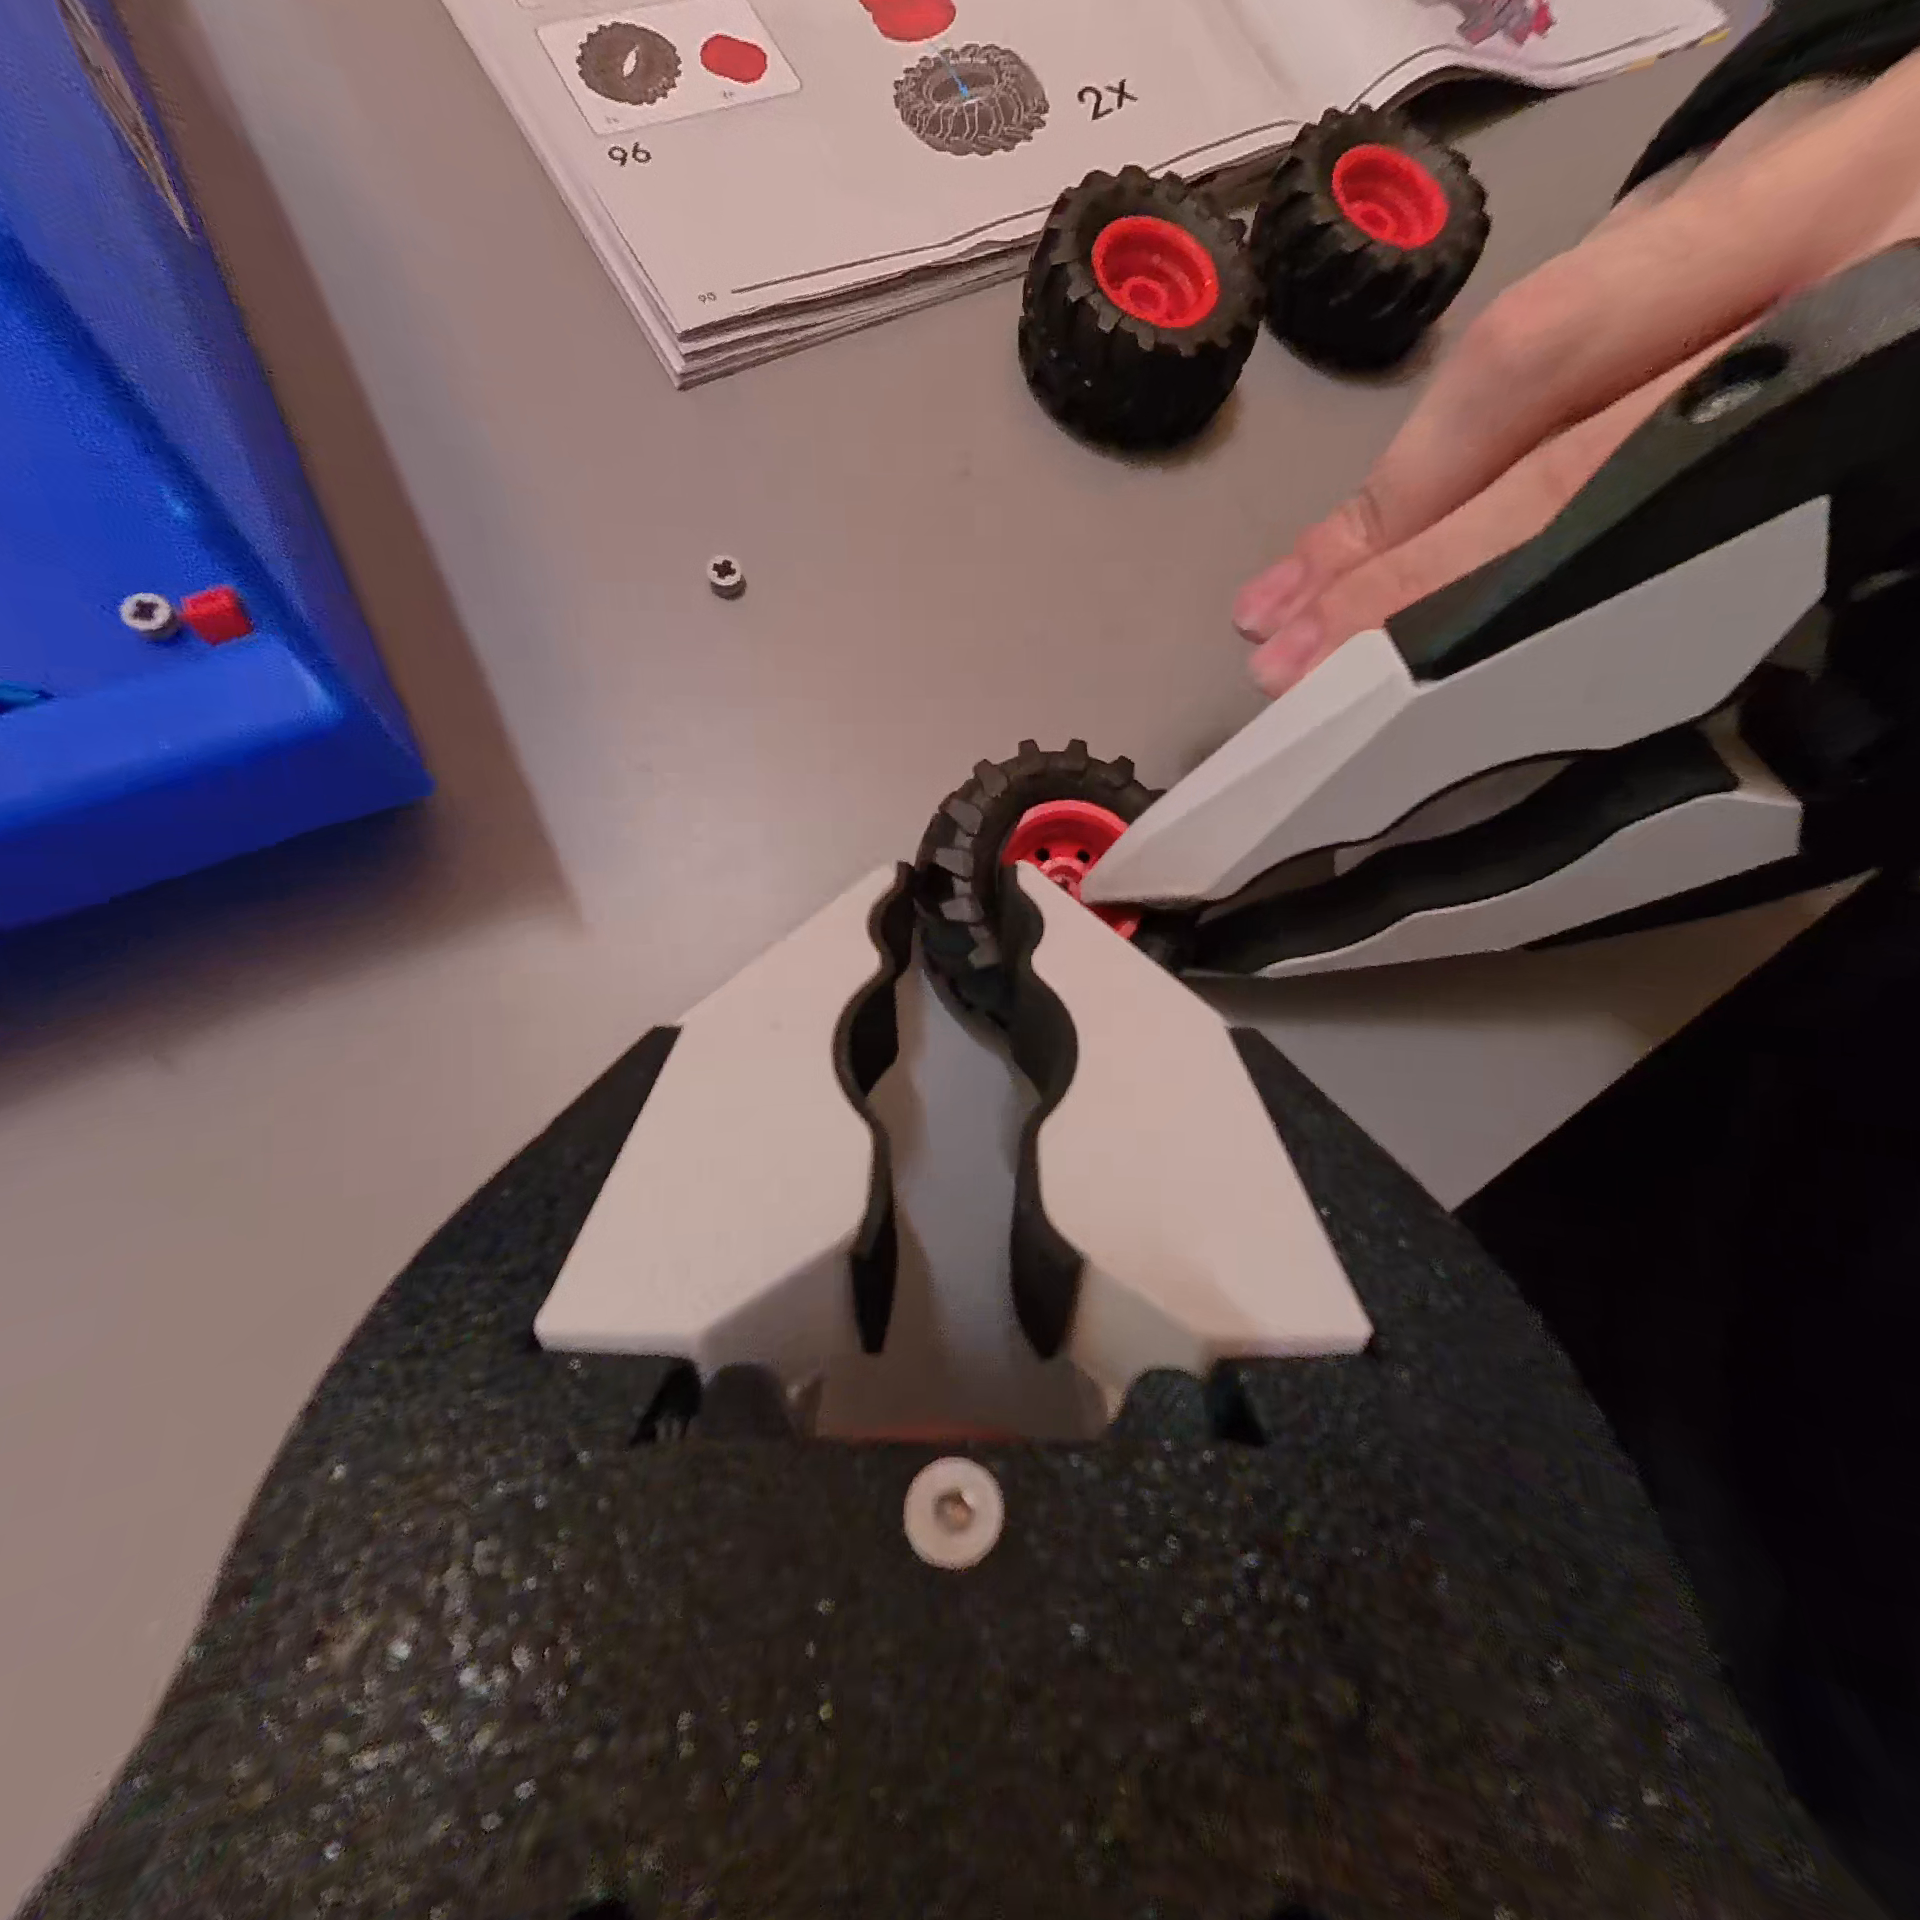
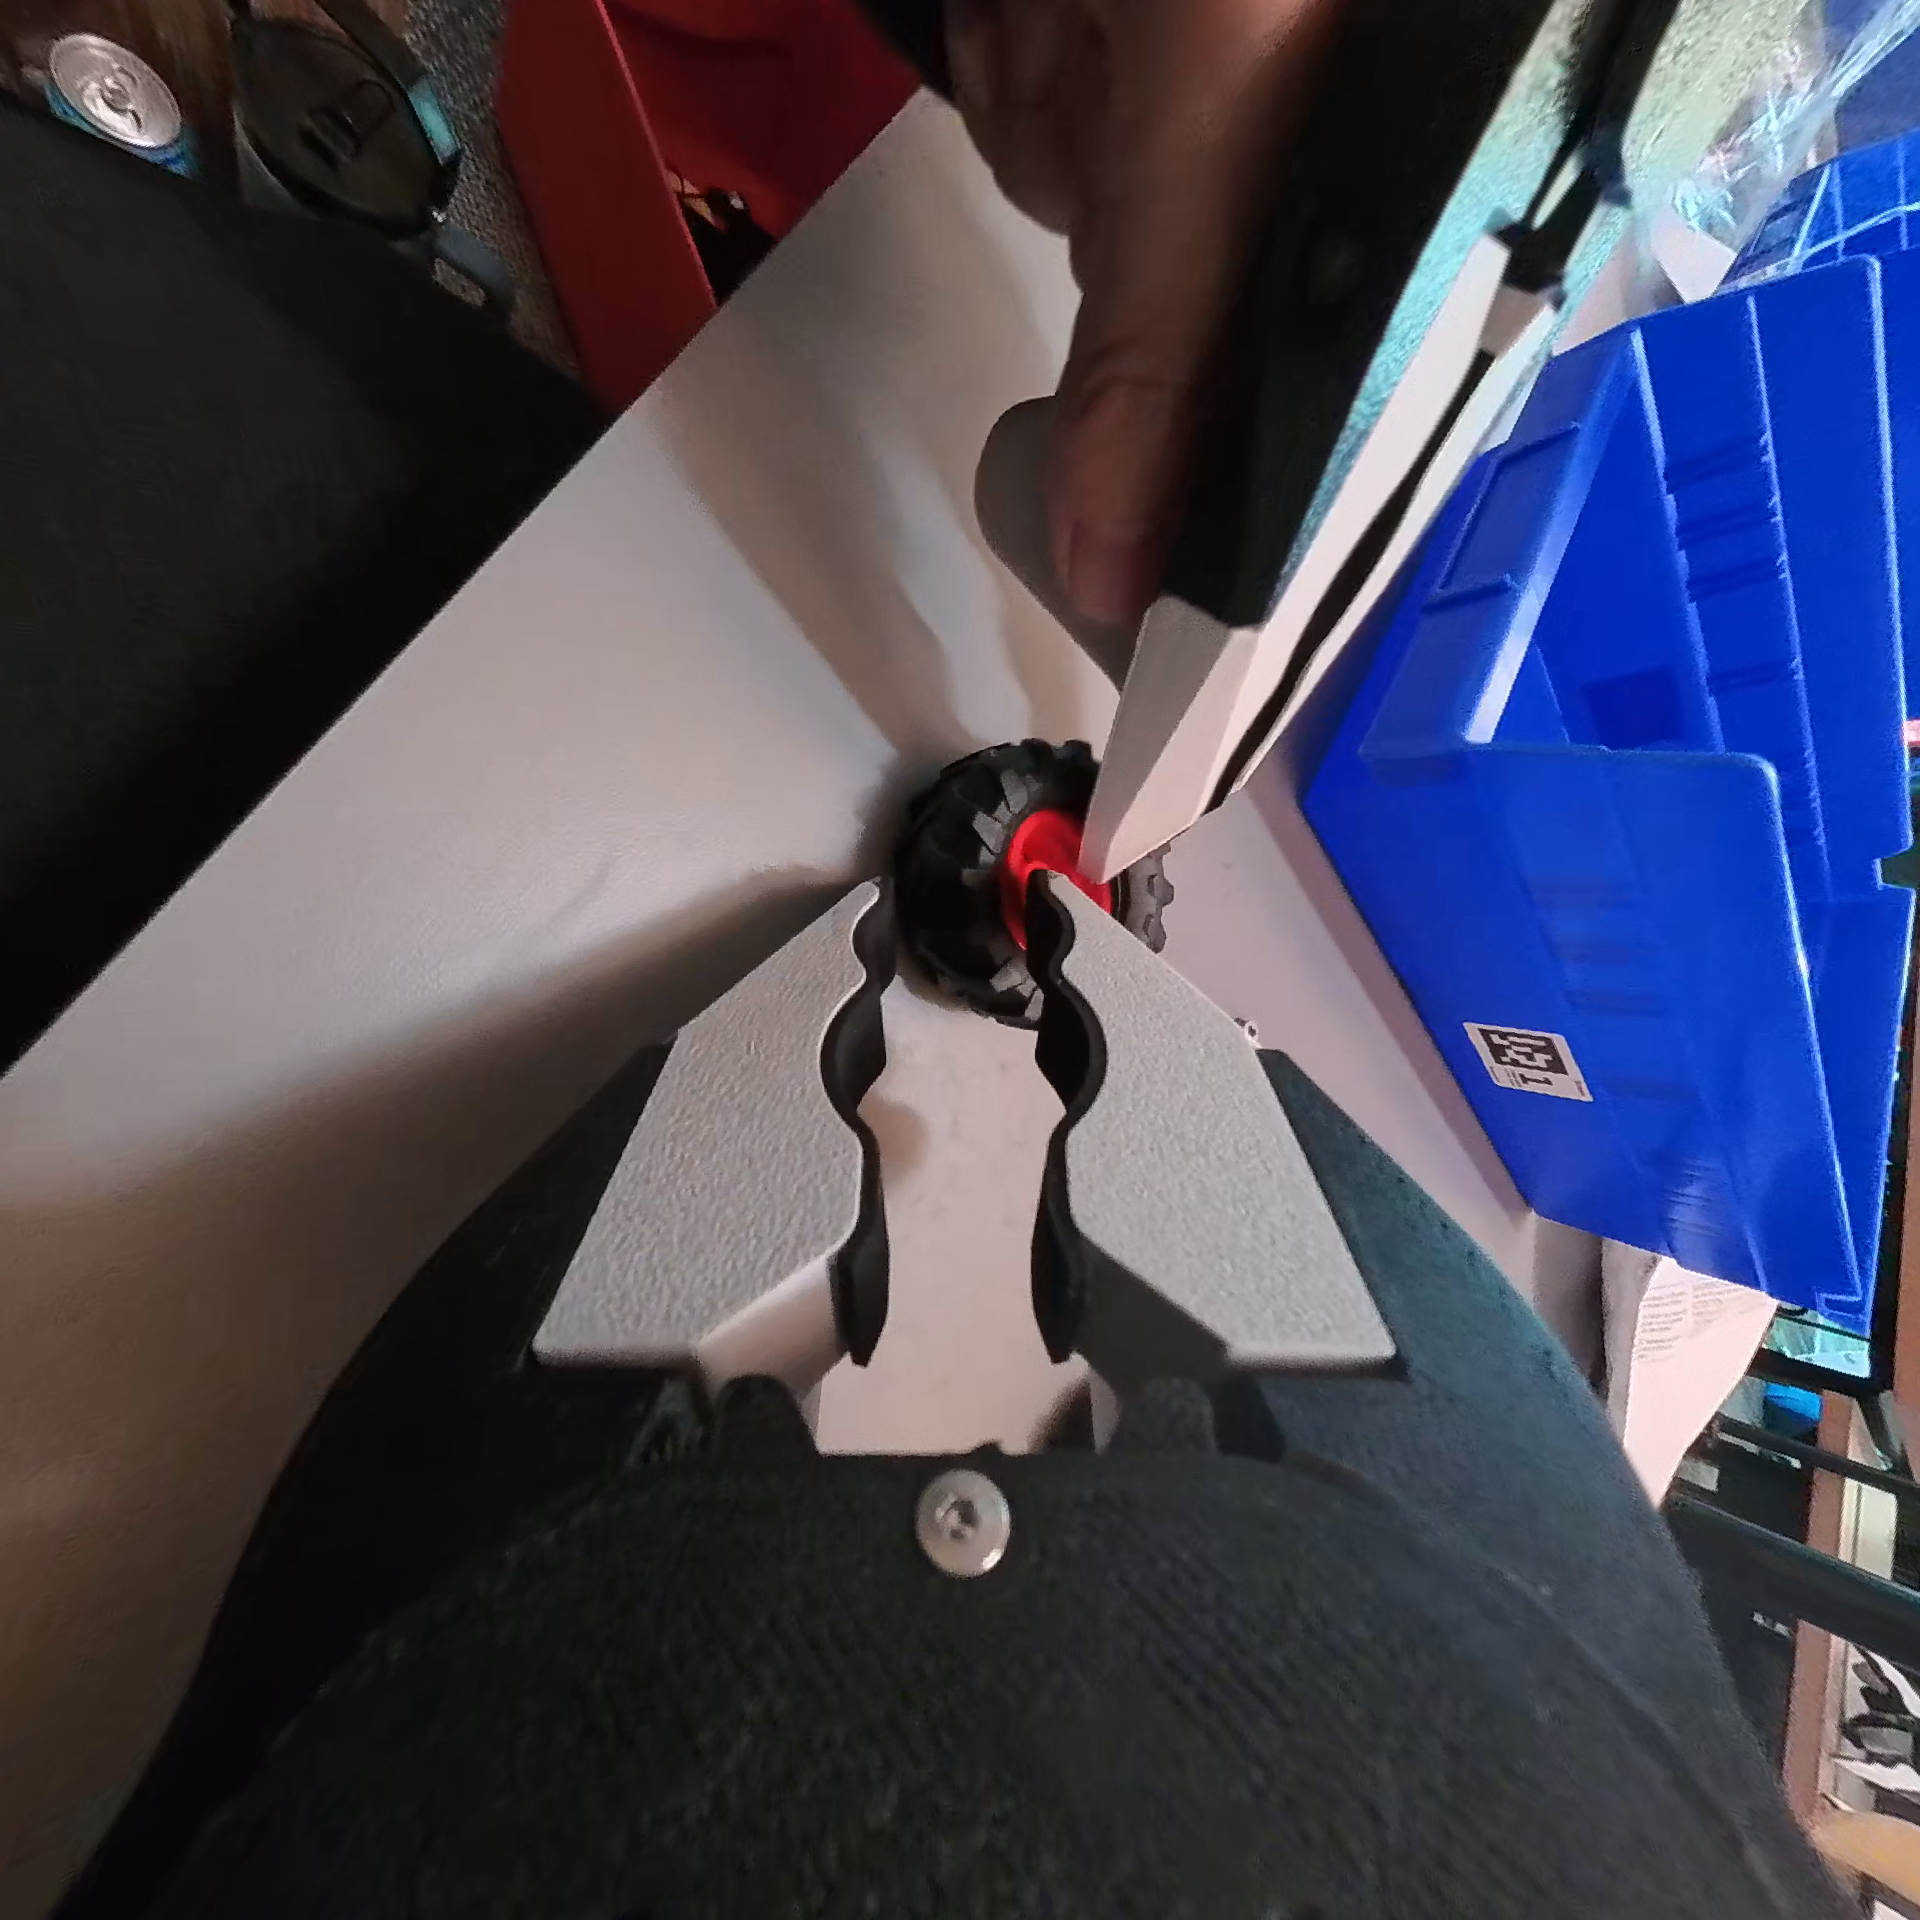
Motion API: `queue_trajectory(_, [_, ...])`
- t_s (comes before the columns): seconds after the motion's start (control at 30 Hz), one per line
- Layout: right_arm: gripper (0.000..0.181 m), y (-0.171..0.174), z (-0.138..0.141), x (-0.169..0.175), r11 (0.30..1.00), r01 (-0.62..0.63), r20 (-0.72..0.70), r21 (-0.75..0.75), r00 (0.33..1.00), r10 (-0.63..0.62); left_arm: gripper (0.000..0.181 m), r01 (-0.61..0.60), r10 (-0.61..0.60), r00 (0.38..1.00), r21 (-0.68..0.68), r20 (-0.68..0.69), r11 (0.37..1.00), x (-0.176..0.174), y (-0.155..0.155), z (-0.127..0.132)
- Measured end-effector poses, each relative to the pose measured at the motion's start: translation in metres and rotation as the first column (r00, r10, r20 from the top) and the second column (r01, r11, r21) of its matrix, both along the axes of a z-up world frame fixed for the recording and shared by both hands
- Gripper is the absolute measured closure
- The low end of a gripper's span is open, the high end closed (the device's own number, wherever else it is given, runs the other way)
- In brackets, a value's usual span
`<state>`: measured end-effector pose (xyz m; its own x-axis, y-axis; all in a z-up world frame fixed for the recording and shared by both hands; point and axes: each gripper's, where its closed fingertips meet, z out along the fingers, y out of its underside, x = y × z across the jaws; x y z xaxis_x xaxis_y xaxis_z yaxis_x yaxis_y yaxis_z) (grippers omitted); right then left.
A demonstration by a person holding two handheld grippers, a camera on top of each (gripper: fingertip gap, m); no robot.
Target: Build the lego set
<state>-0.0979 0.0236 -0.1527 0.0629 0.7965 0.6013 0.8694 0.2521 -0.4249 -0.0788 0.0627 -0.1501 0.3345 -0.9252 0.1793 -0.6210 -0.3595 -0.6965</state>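
the small black knobbly rubber tyre with a red plastic hub is sitting dead centre of my left wrist view, right at the tips of the left gripper. its jaws are only partly closed, pinched around the tyre's tread, so one tip is outside the tread and the other sits against the hub face. the tyre stands on edge on the pale grey tabletop, its axle roughly sideways across the frame and the hub opening facing right.

the right gripper comes in from the right edge of that view, jaws nearly together, tip poking at the hub. in the right wrist view the same tyre is just past the right gripper, whose jaws straddle the tread, one tip on the red hub. i can't tell if it's really clamping or just pressing.

my read: the hub gets pushed along the axle line, so the right gripper drives while the left braces.

further out: two finished black tyres with red hubs in the upper right, an open paper instruction booklet along the top, a tiny grey round lego piece loose mid-left, a blue plastic parts bin on the left.
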Motion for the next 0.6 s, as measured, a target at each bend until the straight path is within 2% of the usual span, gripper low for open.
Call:
queue_trajectory(0.13, [0.158,-0.0006,0.0006,-0.001,1.0,0.005,-0.019,-0.015,1.0,-0.005,0.168,0.035,-0.034,0.999,-0.031,0.024,0.999,0.0005,0.0001,0.0007])
queue_trajectory(0.47, [0.158,-0.0015,0.002,-0.0025,1.0,0.004,-0.034,-0.026,0.999,-0.004,0.17,0.078,-0.079,0.996,-0.016,-0.046,0.997,-0.0009,0.0001,0.003])
queue_trajectory(0.53, [0.158,-0.0018,0.0022,-0.0024,1.0,0.004,-0.038,-0.029,0.999,-0.005,0.168,0.065,-0.066,0.996,-0.016,-0.059,0.998,-0.0024,0.0021,0.0036])
queue_trajectory(0.6, [0.158,-0.0018,0.0023,-0.0024,0.999,0.004,-0.043,-0.033,0.999,-0.005,0.158,0.043,-0.044,0.997,-0.012,-0.071,0.999,-0.0049,0.0063,0.0032])
